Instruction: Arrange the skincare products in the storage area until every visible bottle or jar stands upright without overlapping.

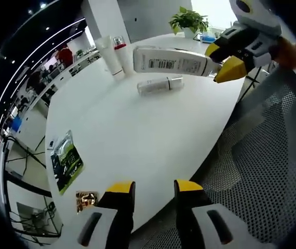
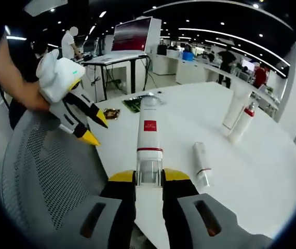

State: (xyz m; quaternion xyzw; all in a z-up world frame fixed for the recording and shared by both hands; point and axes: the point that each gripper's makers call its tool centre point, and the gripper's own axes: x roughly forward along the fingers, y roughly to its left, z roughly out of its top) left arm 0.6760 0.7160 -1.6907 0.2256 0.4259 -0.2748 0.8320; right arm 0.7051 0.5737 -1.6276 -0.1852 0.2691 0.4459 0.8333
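My right gripper (image 2: pixel 149 176) is shut on a long white bottle with a red label (image 2: pixel 149 129), held level above the white table (image 2: pixel 272 176). From the left gripper view the same bottle (image 1: pixel 171 61) shows its barcode, clamped by the right gripper (image 1: pixel 223 59). A small clear-capped bottle (image 1: pixel 160 85) (image 2: pixel 201 163) lies on its side on the table. Beyond it a white tube (image 1: pixel 110 54) (image 2: pixel 236 106) and a red-capped bottle (image 1: pixel 123 57) (image 2: pixel 244 124) stand upright together. My left gripper (image 1: pixel 155 188) (image 2: pixel 96 128) is open and holds nothing, off the table's edge.
A green packet (image 1: pixel 67 158) (image 2: pixel 137 102) and a small gold item (image 1: pixel 85 199) (image 2: pixel 111 113) lie near the table edge. A grey mesh chair (image 1: pixel 262 155) (image 2: pixel 49 176) sits beside the table. A potted plant (image 1: pixel 189 21) stands at the far side.
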